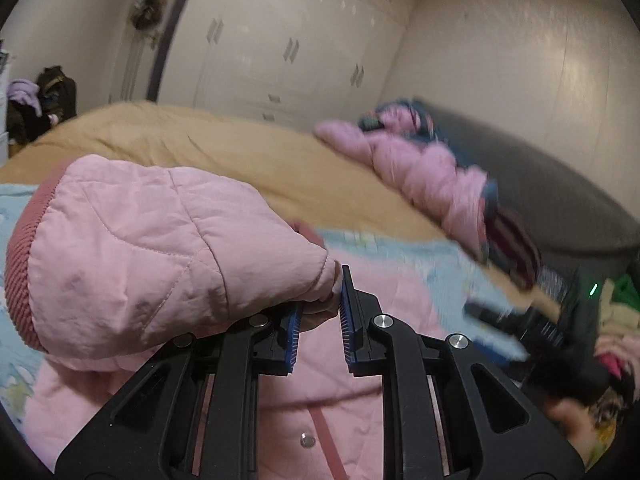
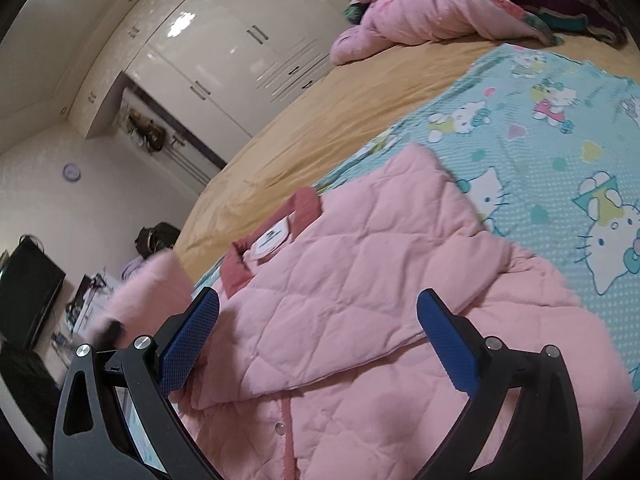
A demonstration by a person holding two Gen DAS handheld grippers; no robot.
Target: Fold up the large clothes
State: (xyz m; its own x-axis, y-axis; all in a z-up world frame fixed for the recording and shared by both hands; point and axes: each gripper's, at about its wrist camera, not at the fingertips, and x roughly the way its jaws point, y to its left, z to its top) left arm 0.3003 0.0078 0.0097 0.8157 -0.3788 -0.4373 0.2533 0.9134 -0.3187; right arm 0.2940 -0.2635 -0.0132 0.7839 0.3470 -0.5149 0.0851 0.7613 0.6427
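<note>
A pink quilted jacket (image 2: 352, 304) with a dark pink collar (image 2: 308, 204) lies on a blue cartoon-print sheet (image 2: 560, 128) on the bed. One sleeve is folded across its front. My left gripper (image 1: 320, 308) is shut on the other pink sleeve (image 1: 160, 248) and holds it up above the jacket body (image 1: 328, 400); its ribbed dark pink cuff (image 1: 20, 264) points left. That raised sleeve shows blurred in the right wrist view (image 2: 148, 292). My right gripper (image 2: 320, 340) is open and empty, just above the jacket's front.
A tan bedspread (image 2: 320, 112) covers the bed. A heap of pink and dark bedding (image 2: 440, 8) lies at the head, also seen in the left wrist view (image 1: 420, 164). White wardrobes (image 2: 224, 48) line the wall. A dark screen (image 2: 28, 300) stands at left.
</note>
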